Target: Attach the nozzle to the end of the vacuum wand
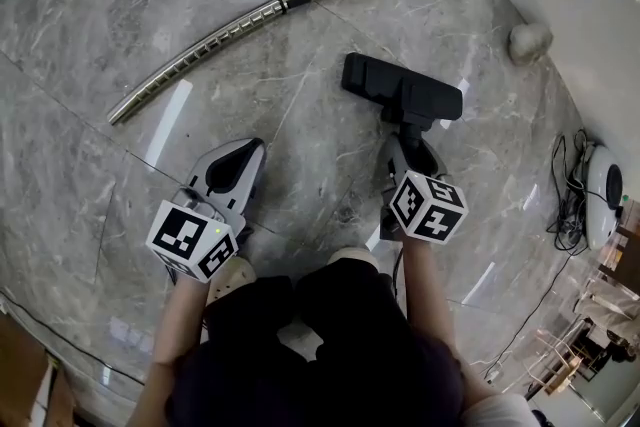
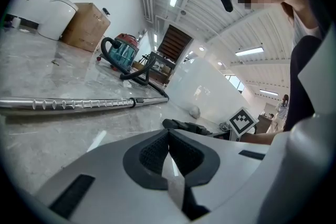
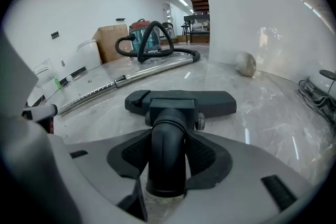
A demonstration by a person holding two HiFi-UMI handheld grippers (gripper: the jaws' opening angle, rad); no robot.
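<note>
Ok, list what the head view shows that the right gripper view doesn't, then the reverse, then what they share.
Head view only: the person's dark-clothed legs and the marker cube on the left hand-held gripper.
Right gripper view only: the teal vacuum body, a cardboard box, and the right hand-held gripper seen close, its pads clamping the neck of the nozzle.
Both: the nozzle on the floor, the metal wand lying apart from it, and a grey ball.
</note>
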